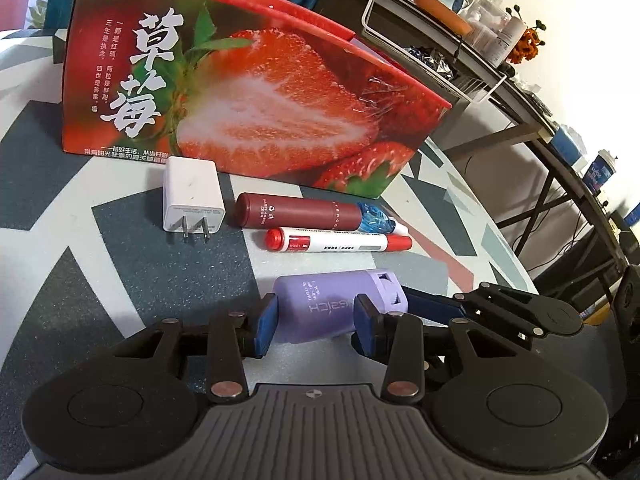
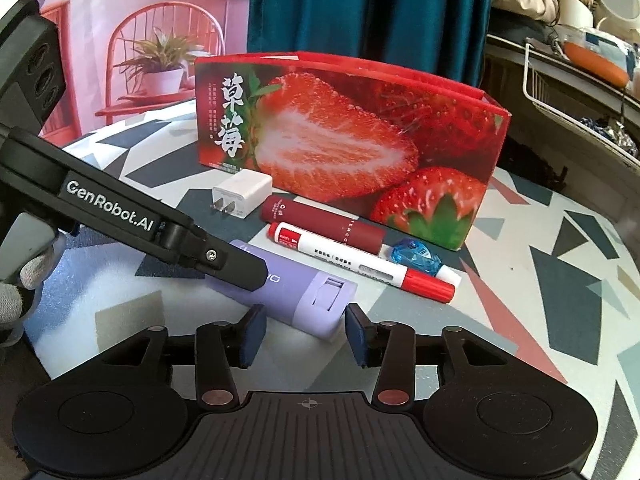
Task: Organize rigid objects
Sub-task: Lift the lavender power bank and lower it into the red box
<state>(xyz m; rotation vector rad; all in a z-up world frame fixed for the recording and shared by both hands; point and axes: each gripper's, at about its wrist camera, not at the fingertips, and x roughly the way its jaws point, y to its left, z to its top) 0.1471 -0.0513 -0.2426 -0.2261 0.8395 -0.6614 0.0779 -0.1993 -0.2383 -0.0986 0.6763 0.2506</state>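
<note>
I see a table [image 2: 560,264] covered in a geometric pattern of white, dark teal, grey and coral shapes. Behind it hang a teal curtain [image 2: 360,8] and a pink backdrop printed with a chair and a potted plant [image 2: 160,60]. Off to the right stands a cluttered dark desk with a white wire rack [image 1: 436,60].

A red strawberry box [image 1: 248,92] stands upright on the table. In front of it lie a white plug charger [image 1: 192,200], prongs toward me, a maroon tube [image 1: 300,212], a red-and-white marker [image 1: 340,242] just in front of the tube, and a blue correction tape [image 1: 376,218] at the tube's right end.

Nearest me lies a lavender case [image 1: 320,308] on its side. My left gripper [image 1: 314,324] has its blue pads [image 1: 266,330] pressed against the two sides of the case, clamped on its body. My right gripper [image 2: 304,334] sits at the case's end with the slider; its pads [image 2: 358,332] stand either side of that end, and from the right wrist view I see a slim gap, so they look parted and not pressing.

A gloved hand [image 2: 16,292] shows at the left edge of the right wrist view.
</note>
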